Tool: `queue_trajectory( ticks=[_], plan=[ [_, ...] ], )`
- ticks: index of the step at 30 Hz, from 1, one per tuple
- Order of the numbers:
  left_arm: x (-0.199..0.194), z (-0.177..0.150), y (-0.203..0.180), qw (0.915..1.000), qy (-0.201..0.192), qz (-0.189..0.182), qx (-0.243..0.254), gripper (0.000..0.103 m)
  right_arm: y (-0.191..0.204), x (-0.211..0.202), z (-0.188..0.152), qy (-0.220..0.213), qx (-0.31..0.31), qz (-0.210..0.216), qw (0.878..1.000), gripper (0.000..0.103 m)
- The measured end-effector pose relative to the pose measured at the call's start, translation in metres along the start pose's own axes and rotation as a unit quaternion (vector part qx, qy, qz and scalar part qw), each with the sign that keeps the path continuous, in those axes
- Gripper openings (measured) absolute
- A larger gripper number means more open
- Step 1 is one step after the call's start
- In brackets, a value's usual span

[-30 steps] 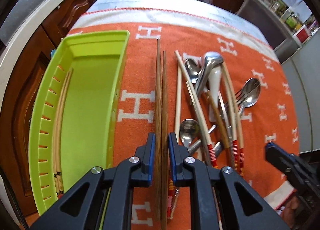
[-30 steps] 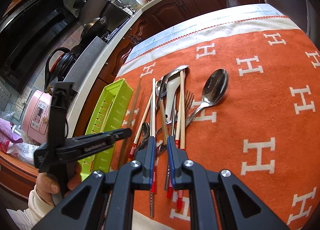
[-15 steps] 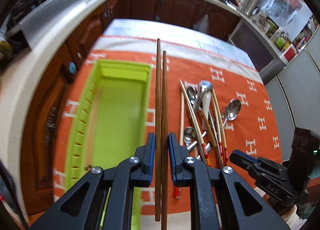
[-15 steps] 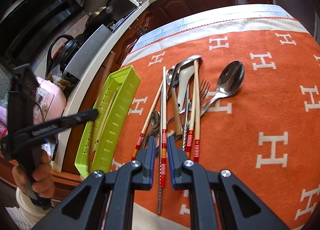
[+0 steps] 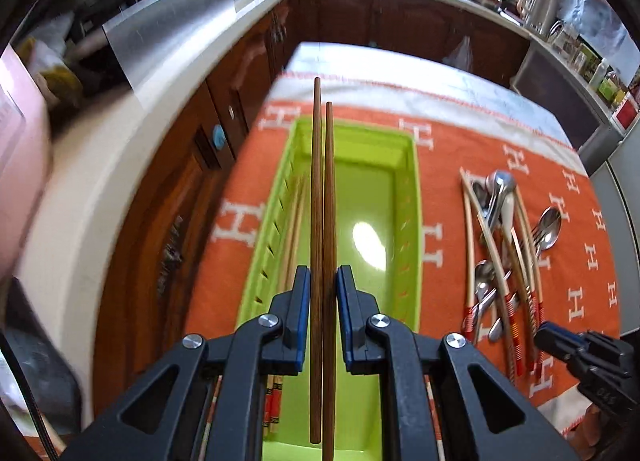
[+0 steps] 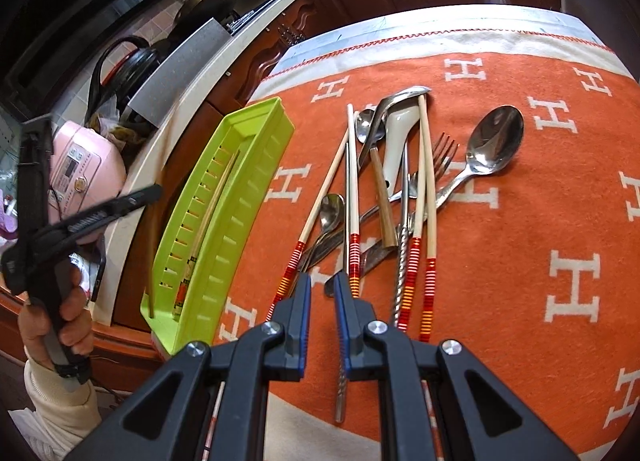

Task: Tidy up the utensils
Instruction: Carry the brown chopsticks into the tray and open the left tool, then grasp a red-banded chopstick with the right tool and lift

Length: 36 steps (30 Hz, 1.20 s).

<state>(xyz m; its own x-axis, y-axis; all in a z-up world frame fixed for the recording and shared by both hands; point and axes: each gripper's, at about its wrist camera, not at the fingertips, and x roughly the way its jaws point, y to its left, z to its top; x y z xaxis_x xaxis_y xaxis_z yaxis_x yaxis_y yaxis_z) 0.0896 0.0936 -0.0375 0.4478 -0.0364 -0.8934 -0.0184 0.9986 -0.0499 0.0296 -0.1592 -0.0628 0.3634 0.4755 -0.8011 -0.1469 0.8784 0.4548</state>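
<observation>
The left gripper (image 5: pixel 323 293) is pinching 2 dark brown wooden chopsticks (image 5: pixel 322 197), their long axis lying along the lime-green slotted plastic tray (image 5: pixel 414 197) directly beneath, while the nearly closed right gripper (image 6: pixel 322 293) is holding nothing.

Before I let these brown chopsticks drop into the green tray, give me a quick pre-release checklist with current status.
1. Left claw shut on brown chopsticks: ok.
2. Chopsticks over the green tray: ok in the left view; the far tips reach past its far wall.
3. Chopsticks run along the tray's length: ok.
4. Landing spot free: ok, only light chopsticks lie along the left wall.
5. Height above tray floor: cannot tell.
6. Right claw out of the way: ok, it is over the utensil pile, holding nothing.
</observation>
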Motion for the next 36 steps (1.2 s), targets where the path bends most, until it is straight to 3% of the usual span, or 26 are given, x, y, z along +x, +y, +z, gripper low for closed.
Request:
queue_trajectory(
  ticks=[5, 8, 13, 18, 25, 36],
  plan=[
    [0.025, -0.010, 0.010, 0.9990, 0.038, -0.014, -0.018, 0.015, 0.008, 0.007, 0.001, 0.009, -0.004, -0.009, 1.000, 0.012],
    [0.024, -0.014, 0.015, 0.9993, 0.030, -0.011, -0.018, 0.024, 0.012, 0.013, 0.001, 0.017, -0.006, -0.010, 1.000, 0.012],
    [0.016, -0.019, 0.015, 0.9993, 0.018, -0.023, -0.021, 0.026, 0.020, 0.026, 0.005, 0.033, -0.004, -0.009, 0.999, 0.012],
    [0.007, -0.022, 0.015, 0.9994, 0.001, -0.028, -0.022, 0.042, 0.028, 0.034, 0.010, 0.034, -0.006, -0.015, 0.999, 0.012],
    [0.003, -0.025, 0.014, 0.9993, -0.012, -0.030, -0.018, 0.042, 0.038, 0.049, 0.024, 0.030, -0.005, -0.033, 0.999, 0.015],
    [0.009, -0.037, 0.020, 0.9991, -0.008, -0.036, -0.020, 0.042, 0.048, 0.087, 0.036, 0.046, -0.018, -0.100, 0.994, 0.015]
  ],
)
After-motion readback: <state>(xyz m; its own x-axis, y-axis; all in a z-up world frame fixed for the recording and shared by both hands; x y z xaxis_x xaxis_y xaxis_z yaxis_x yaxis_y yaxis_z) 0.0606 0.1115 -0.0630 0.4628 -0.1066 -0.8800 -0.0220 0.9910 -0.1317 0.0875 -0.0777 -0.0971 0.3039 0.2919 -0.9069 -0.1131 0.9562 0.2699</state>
